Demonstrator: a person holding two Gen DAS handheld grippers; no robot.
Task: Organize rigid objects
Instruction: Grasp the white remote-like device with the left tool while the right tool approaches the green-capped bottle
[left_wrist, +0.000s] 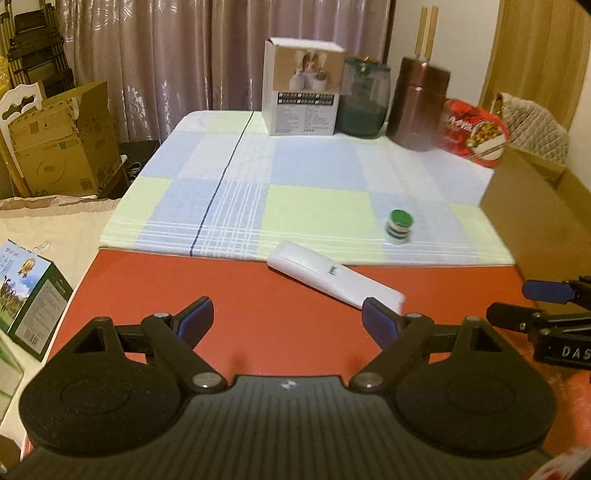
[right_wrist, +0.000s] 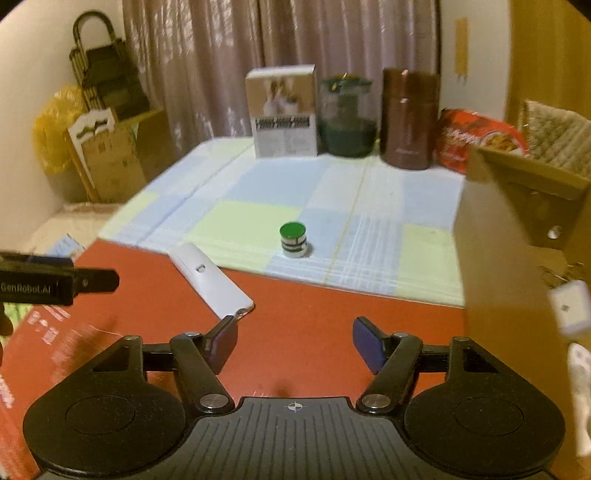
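Risk 1: L gripper (left_wrist: 288, 319) may clip the remote (left_wrist: 334, 277) end-on. Cause: its R pad sits just beside the remote's near end, and the remote lies diagonal to the jaw line, so a closing bite would likely catch one corner and spin it.
Risk 2: remote could skid on the red mat (left_wrist: 258, 295). Cause: smooth slim body lying flat, low profile, little for the pads to get under.
Risk 3: L/R grippers could collide. Cause: both point at the same patch of table; each shows at the edge of the other's view.
Risk 4: bottle (right_wrist: 293, 239) could tip if brushed. Cause: small, upright, free-standing.
Risk 5: R gripper (right_wrist: 294, 345) or its load could snag the carton (right_wrist: 517, 258). Cause: the carton wall stands close on its R side.
L gripper state: jaws wide apart, nothing between, pads touch nothing that can be made out.
R gripper state: jaws apart, narrower than L, empty, hanging over bare mat.
Remote pos: ahead of L gripper, slightly R; ahead-L of R gripper, near end just beyond its L pad. Far end reaches the checked cloth (left_wrist: 314, 206).
Bottle pos: ahead of R gripper, on the cloth, beyond the remote; ahead-R of L gripper.
Back row: box (left_wrist: 301, 88), jar (left_wrist: 364, 99), flask (left_wrist: 417, 103), red pack (left_wrist: 472, 129), far ahead of both grippers, well apart from them.
Blur: frames are smeared, so pad-to-remote contact cannot be confirmed.
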